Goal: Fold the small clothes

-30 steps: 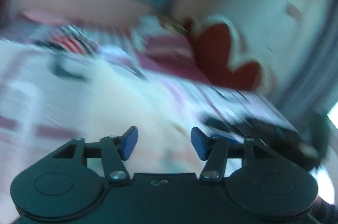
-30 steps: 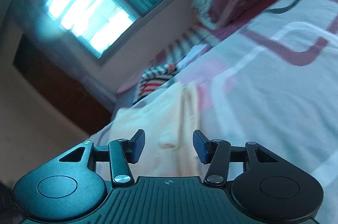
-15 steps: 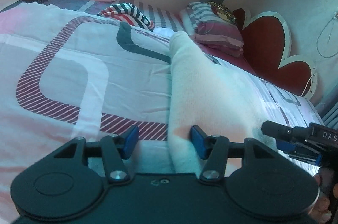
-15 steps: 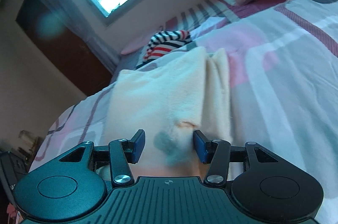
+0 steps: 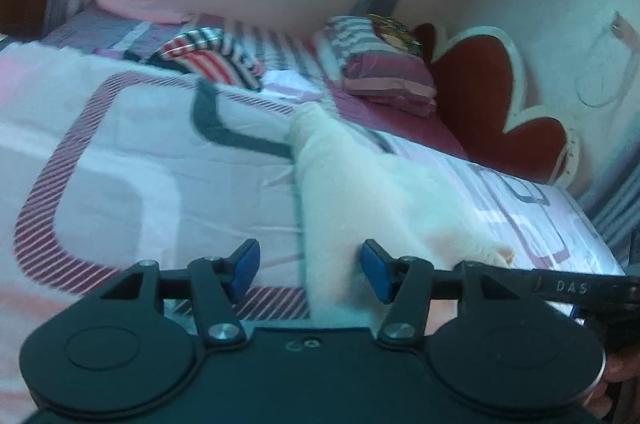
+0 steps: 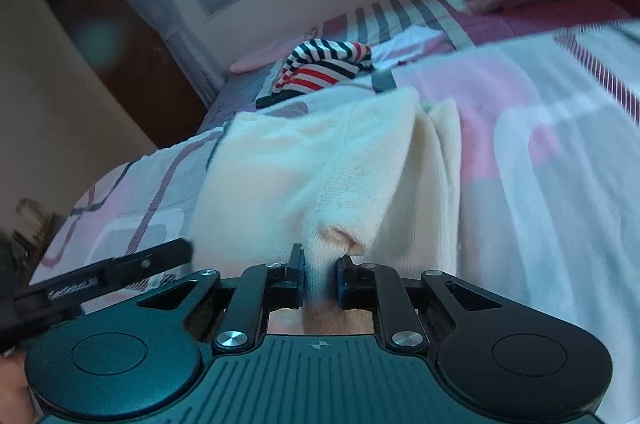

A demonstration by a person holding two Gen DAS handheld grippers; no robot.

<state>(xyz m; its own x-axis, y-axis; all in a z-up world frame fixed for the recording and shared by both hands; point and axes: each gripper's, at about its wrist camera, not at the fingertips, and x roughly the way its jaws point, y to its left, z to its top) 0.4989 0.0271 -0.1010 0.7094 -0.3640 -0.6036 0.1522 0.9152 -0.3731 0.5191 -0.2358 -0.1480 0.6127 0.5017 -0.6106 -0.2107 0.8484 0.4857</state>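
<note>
Right gripper (image 6: 319, 282) jaws just closed, pinching cream garment (image 6: 304, 159) edge on bed (image 6: 540, 151); left gripper (image 5: 308, 270) half-open, gripping nothing.

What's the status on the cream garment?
Right gripper just closed on cream garment edge. Left gripper open, straddling its side. Striped clothing lies beyond, clear.

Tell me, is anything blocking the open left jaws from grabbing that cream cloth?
Nothing visible does. The left gripper stands open with the cream cloth edge already between its jaws, bare bedspread beside it. The right gripper has just closed on another fold.
</note>
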